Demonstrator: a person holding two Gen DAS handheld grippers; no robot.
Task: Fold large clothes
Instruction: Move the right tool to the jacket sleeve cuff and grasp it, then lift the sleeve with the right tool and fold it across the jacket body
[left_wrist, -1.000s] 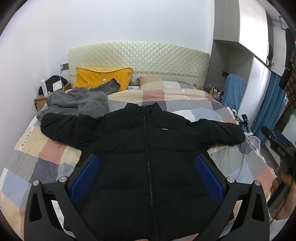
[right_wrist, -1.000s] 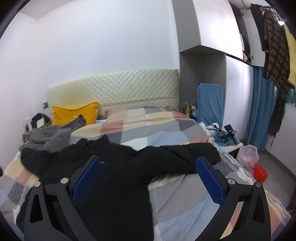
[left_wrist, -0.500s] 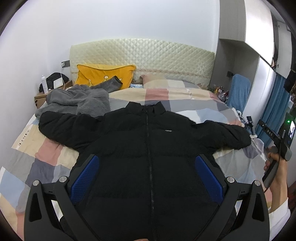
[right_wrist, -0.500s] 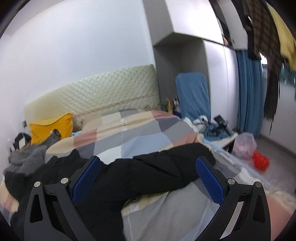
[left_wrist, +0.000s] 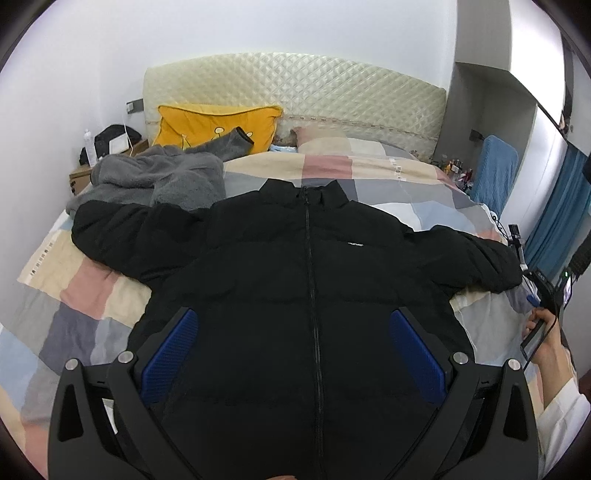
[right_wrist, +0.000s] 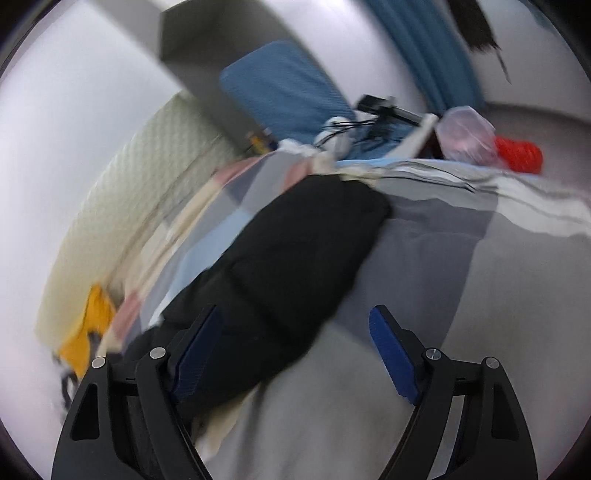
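A black puffer jacket (left_wrist: 306, 295) lies flat and zipped on the bed, front up, both sleeves spread out to the sides. My left gripper (left_wrist: 295, 354) is open and empty, held above the jacket's lower body. My right gripper (right_wrist: 295, 347) is open and empty, close over the jacket's right sleeve (right_wrist: 295, 258), whose cuff lies near the bed's edge. The right wrist view is blurred and tilted. The right gripper's handle and the hand holding it (left_wrist: 543, 332) show at the right edge of the left wrist view.
The bed has a checked quilt (left_wrist: 92, 288) and a padded headboard (left_wrist: 295, 85). A grey fleece garment (left_wrist: 159, 177) and a yellow pillow (left_wrist: 218, 122) lie at the back left. A blue chair (right_wrist: 284, 88), cables, a clear bag (right_wrist: 465, 136) and a red object (right_wrist: 521, 153) stand beside the bed.
My right gripper has swung right and down toward the jacket's right sleeve, tilting sharply. My left gripper has shifted slightly and stays open over the jacket. The jacket has not moved.
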